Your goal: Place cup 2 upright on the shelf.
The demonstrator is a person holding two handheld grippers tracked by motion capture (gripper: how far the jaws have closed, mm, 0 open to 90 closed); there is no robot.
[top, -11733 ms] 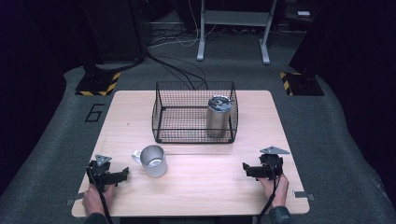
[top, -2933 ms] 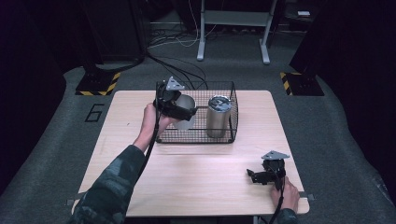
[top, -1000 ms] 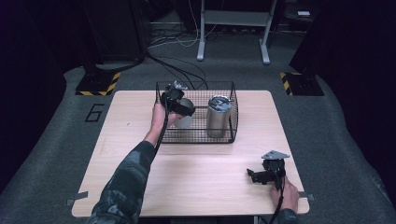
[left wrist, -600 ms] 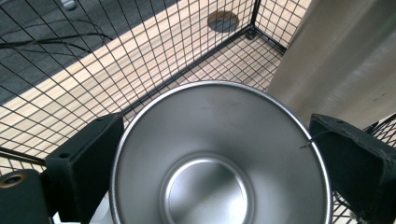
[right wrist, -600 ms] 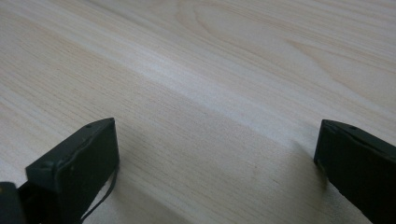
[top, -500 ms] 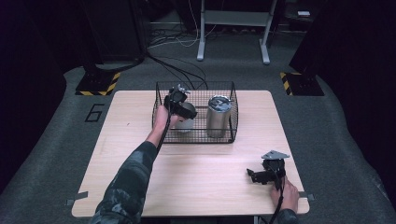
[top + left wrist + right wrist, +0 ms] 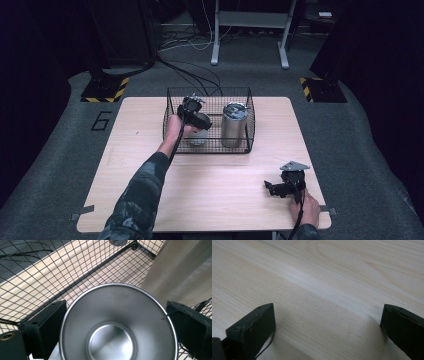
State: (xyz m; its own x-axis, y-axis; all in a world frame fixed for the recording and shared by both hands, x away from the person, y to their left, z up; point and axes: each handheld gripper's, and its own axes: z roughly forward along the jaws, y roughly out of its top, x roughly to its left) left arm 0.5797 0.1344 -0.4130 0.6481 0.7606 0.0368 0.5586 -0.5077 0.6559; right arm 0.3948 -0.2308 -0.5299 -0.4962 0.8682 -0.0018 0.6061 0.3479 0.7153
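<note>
The left gripper reaches over the near wall of the black wire-mesh basket at the far middle of the pale wooden table. Its two black jaws stand one on each side of the rim of the short, round, brushed-steel mug, so the mug sits straight ahead between the fingers, mouth towards the camera and long axis running along the gripper's line of sight. From the high view the mug hangs or rests low in the basket's left half, upright or nearly so; I cannot tell whether its base touches the mesh floor. The jaws look closed against its wall, holding it. Its inside is smooth, dull grey and empty, with a bright flat bottom.

Just to the right in the basket stands the tall, cylindrical stainless-steel tumbler with a dark lid, close beside the mug; letting go and drawing back probably calls for keeping clear of it.

Farthest right, the right gripper lies low at the table's near right corner, well apart from the basket, its jaws spread wide over bare wood and holding nothing.
</note>
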